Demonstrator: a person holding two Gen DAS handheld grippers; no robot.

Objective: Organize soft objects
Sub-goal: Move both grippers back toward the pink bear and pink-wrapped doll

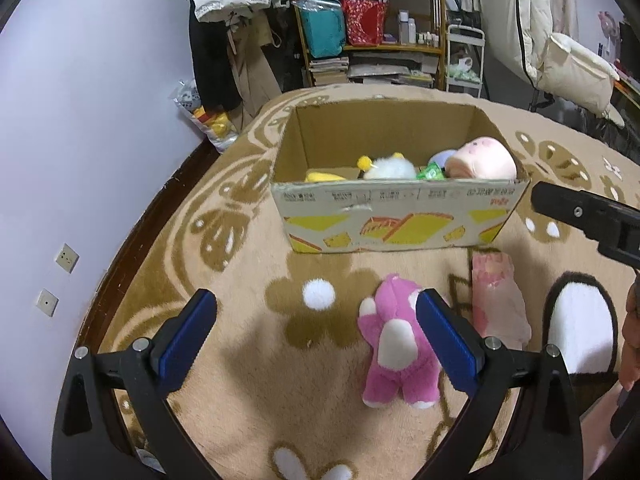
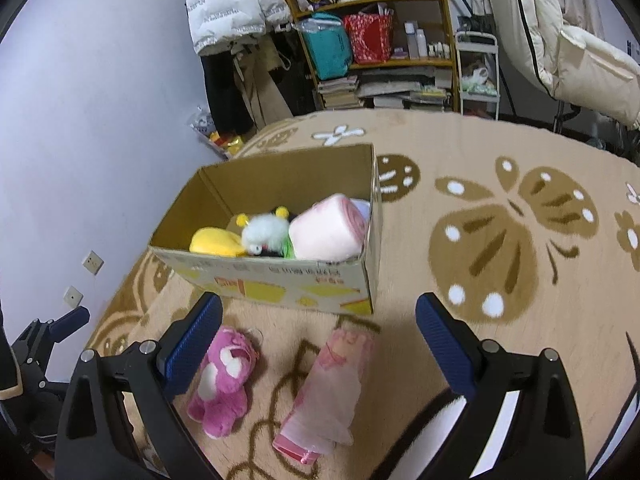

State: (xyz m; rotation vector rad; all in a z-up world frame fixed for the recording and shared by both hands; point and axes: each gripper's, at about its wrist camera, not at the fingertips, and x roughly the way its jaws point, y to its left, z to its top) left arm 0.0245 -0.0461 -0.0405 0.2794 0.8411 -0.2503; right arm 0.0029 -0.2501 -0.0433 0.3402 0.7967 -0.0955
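Note:
A cardboard box [image 1: 400,216] [image 2: 280,280] stands on the patterned blanket and holds several soft toys: a yellow one [image 2: 216,242], a white fluffy one [image 1: 390,168] [image 2: 266,234] and a pink roll [image 1: 480,160] [image 2: 328,230]. A pink plush bear [image 1: 396,344] [image 2: 226,376] lies in front of the box. A pink pouch in clear wrap [image 1: 498,300] [image 2: 332,384] lies to its right. My left gripper [image 1: 316,320] is open above the blanket, its right finger over the bear. My right gripper [image 2: 318,328] is open above the bear and pouch.
A white slipper with a dark rim [image 1: 580,328] lies right of the pouch. A shelf of bags and books [image 1: 368,28] [image 2: 376,40], hanging coats and a white cart stand behind the bed. A wall with sockets [image 1: 66,258] is on the left.

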